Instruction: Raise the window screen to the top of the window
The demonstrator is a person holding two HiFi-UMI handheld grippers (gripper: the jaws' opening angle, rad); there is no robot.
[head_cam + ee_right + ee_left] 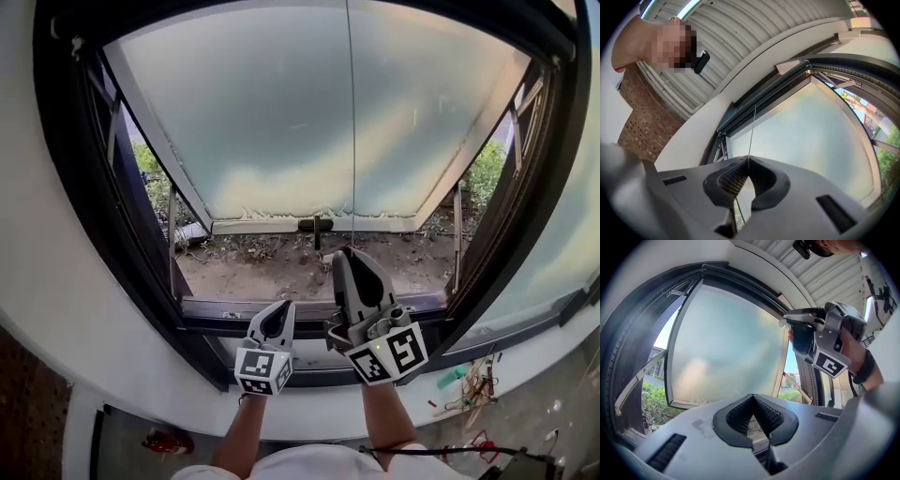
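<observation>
A thin pull cord (pixel 352 122) hangs straight down in front of the frosted pane (pixel 281 112) of a window swung outward. My right gripper (pixel 349 251) is raised, tilted upward, and shut on the cord's lower end. In the right gripper view the cord (pixel 753 131) rises from the shut jaws (pixel 746 164) to a dark roller box (pixel 764 89) along the top of the frame. No screen mesh shows across the opening. My left gripper (pixel 284 306) is lower, by the dark bottom frame (pixel 216 314); its jaws (pixel 752 397) are shut and hold nothing. The left gripper view shows the right gripper (pixel 783 322) up high.
Metal stay arms (pixel 172 244) brace the pane on both sides. A dark handle (pixel 316 225) sits on the pane's lower edge. Dry ground (pixel 281 267) and bushes (pixel 155 178) lie outside. A curved white wall (pixel 56 281) surrounds the frame; small clutter (pixel 469 380) lies on the floor.
</observation>
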